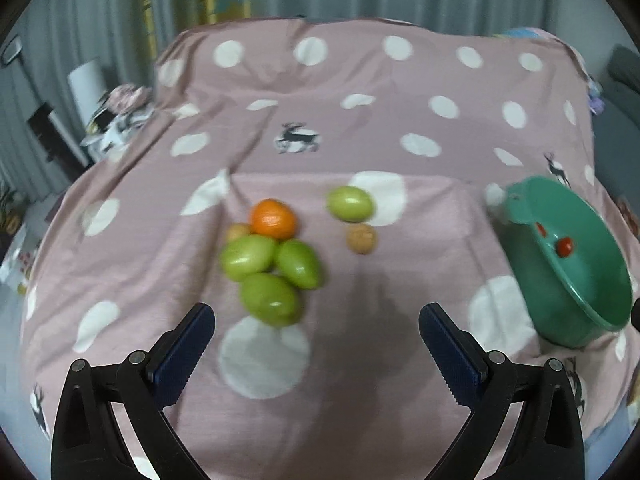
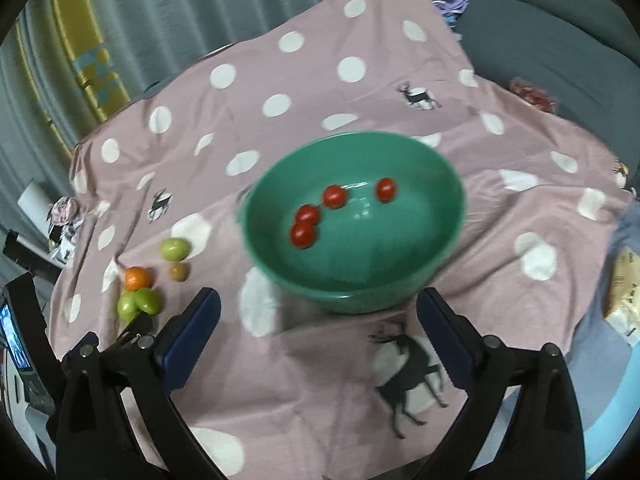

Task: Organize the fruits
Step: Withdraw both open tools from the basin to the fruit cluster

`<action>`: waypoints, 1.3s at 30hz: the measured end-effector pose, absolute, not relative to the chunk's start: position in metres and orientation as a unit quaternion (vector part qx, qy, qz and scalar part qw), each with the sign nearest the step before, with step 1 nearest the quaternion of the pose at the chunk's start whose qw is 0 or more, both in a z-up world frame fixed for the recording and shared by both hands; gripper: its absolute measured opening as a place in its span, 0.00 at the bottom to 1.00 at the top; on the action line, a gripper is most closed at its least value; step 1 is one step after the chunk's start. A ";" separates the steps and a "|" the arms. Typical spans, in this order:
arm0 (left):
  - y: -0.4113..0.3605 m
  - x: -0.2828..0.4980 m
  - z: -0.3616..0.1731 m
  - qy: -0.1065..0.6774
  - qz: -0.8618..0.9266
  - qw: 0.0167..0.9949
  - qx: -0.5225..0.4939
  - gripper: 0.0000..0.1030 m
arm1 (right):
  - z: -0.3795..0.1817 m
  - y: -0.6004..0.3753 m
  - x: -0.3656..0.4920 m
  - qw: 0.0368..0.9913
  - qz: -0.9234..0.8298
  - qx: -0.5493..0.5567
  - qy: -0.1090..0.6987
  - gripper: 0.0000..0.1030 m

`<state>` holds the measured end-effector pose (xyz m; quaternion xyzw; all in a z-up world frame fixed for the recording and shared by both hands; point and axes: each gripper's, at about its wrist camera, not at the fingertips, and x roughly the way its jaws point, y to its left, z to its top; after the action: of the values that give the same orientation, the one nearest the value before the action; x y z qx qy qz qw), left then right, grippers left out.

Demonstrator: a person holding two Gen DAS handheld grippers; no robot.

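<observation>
Judging from how the fruit lies, the smooth green mangoes will be the trickiest to lift: they look firm, glossy and egg-shaped, so pads set near a tapered end would likely squirt them out, and a hold across the broad middle seems safest. In the left wrist view, three green mangoes (image 1: 272, 276) huddle touching one another just ahead of the left gripper (image 1: 316, 344), at about eleven o'clock from it, with a mandarin orange (image 1: 274, 219) touching the cluster's far side and a small pale-brown fruit (image 1: 237, 232), mostly hidden, tucked at the orange's nine o'clock. A fourth green mango (image 1: 351, 203) sits apart at the cluster's two o'clock, and a wrinkled brown walnut-like fruit (image 1: 361, 238) lies just beside it at its six o'clock; that one looks hard, light and rough enough to grip easily. The orange seems softer-skinned and should tolerate only a gentle squeeze across its equator. The left gripper's jaws stand wide apart with nothing between them. The right gripper (image 2: 318, 324), seen in the right wrist view, also has its jaws spread wide and empty, hovering just short of the green plastic bowl (image 2: 280, 264), which sits at its twelve o'clock on the pink polka-dot cloth (image 2: 280, 380). Four cherry tomatoes (image 2: 306, 234) rest inside the bowl; they look light, slick and easily crushed. The cloth is loose and wrinkled, so round fruit may roll when nudged.
</observation>
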<state>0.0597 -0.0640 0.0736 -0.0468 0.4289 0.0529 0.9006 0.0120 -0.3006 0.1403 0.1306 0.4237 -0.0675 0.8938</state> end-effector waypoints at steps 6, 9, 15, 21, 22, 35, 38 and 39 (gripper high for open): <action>-0.020 0.052 0.073 0.424 0.061 0.899 -0.090 0.98 | 0.130 -0.271 0.025 0.890 -0.037 0.133 0.436 0.96; -0.002 0.047 0.075 0.412 0.077 0.901 -0.112 0.98 | 0.122 -0.255 0.034 0.882 -0.009 0.145 0.449 0.96; 0.029 0.044 0.065 0.434 0.070 0.880 -0.179 0.67 | 0.103 -0.225 0.049 0.867 0.020 0.157 0.472 0.96; 0.037 0.044 0.061 0.438 0.069 0.880 -0.171 0.65 | 0.082 -0.202 0.065 0.847 0.078 0.196 0.488 0.94; 0.036 0.044 0.062 0.436 0.059 0.882 -0.167 0.65 | 0.079 -0.198 0.067 0.844 0.087 0.203 0.489 0.93; 0.022 0.064 0.037 0.483 0.012 0.859 -0.167 0.41 | 0.046 -0.159 0.104 0.790 0.199 0.253 0.522 0.39; 0.014 0.067 0.036 0.482 -0.002 0.862 -0.158 0.41 | 0.039 -0.146 0.110 0.769 0.229 0.254 0.540 0.41; 0.013 0.069 0.036 0.479 -0.011 0.862 -0.168 0.41 | 0.037 -0.141 0.112 0.763 0.234 0.251 0.547 0.41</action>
<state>0.0691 0.0125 0.0357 -0.1683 0.4787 -0.0113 0.8616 0.1115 -0.1412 0.0368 0.2515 0.5468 0.2342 0.7635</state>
